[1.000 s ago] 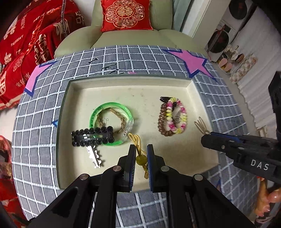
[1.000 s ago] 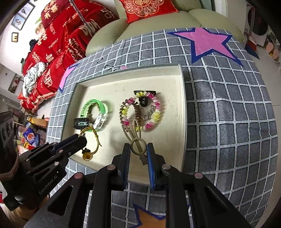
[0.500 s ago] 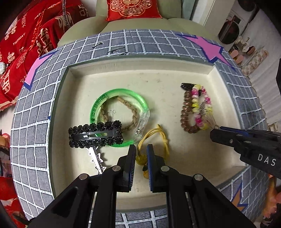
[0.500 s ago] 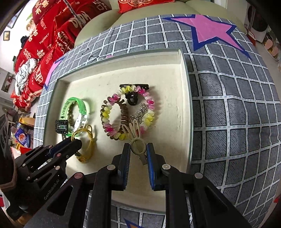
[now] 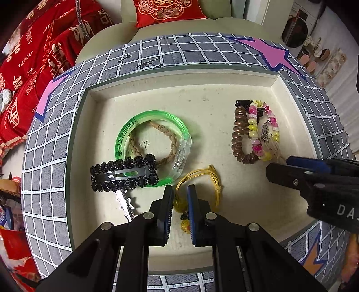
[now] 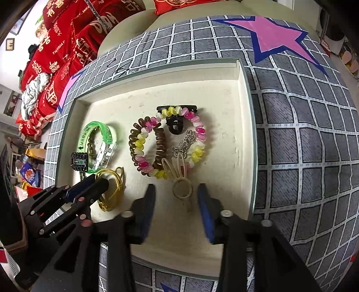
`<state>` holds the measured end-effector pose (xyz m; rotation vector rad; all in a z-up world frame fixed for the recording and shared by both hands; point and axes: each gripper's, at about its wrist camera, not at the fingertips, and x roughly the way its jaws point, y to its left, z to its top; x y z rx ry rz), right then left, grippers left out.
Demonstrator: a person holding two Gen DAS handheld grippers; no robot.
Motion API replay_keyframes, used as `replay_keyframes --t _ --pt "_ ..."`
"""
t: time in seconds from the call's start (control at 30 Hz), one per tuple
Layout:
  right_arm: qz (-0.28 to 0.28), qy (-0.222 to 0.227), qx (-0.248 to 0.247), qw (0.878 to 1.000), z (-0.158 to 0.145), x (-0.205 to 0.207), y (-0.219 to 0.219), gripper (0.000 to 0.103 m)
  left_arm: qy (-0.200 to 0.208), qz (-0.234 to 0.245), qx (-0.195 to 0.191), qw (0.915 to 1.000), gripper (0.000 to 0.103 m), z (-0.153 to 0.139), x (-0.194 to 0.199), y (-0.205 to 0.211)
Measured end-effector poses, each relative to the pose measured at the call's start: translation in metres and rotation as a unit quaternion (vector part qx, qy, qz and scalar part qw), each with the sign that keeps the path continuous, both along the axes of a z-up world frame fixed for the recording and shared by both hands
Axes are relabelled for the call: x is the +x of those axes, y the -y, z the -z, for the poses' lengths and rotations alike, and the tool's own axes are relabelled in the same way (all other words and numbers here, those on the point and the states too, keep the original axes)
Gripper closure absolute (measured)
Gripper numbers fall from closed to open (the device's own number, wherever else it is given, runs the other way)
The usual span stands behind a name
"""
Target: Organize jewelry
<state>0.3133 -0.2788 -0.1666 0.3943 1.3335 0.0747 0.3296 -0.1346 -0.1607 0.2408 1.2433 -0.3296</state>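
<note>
A cream tray [image 5: 202, 89] holds the jewelry. My left gripper [image 5: 180, 193] is shut on a yellow cord hair tie [image 5: 202, 177] with a yellow charm, low over the tray's front. Beside it lie a green bangle [image 5: 154, 116], a braided tan band [image 5: 170, 139], a black rhinestone clip [image 5: 123, 174] and a silver pin [image 5: 125, 204]. My right gripper [image 6: 176, 193] is open, its jaws either side of a beige rabbit-ear clip [image 6: 181, 182] lying on the tray [image 6: 224, 89]. Behind it lie a pink-yellow bead bracelet [image 6: 199, 134], a brown coil tie [image 6: 160, 143] and a black claw clip [image 6: 176, 123].
The tray sits on a grey grid cloth [image 6: 303, 134] with pink stars [image 6: 273, 36]. A pale sofa with a red cushion [image 5: 166, 9] and red bedding [image 5: 27, 74] lie beyond. The tray's right wall [image 6: 246, 112] is close to my right gripper.
My right gripper has opened and let go of the rabbit-ear clip, which now lies on the tray. Both grippers have moved forward and lower over the tray; the left still holds the yellow tie.
</note>
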Motion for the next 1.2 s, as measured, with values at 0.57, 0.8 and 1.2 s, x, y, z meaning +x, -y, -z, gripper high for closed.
replay_keyframes --t 0.57,0.8,1.2 --pt "0.033 0.049 0.021 0.998 -0.044 -0.007 0.011 0.046 0.027 -0.004 0.000 0.9996 0.082 -0.026 -0.006 -0.008" --pt "0.038 0.060 0.016 0.997 -0.057 -0.011 0.012 0.046 0.036 -0.018 0.004 0.9992 0.015 -0.032 -0.003 -0.013" --pt "0.039 0.058 -0.005 0.998 -0.067 -0.017 0.012 0.041 0.064 -0.017 0.016 0.9977 0.000 -0.051 -0.008 -0.023"
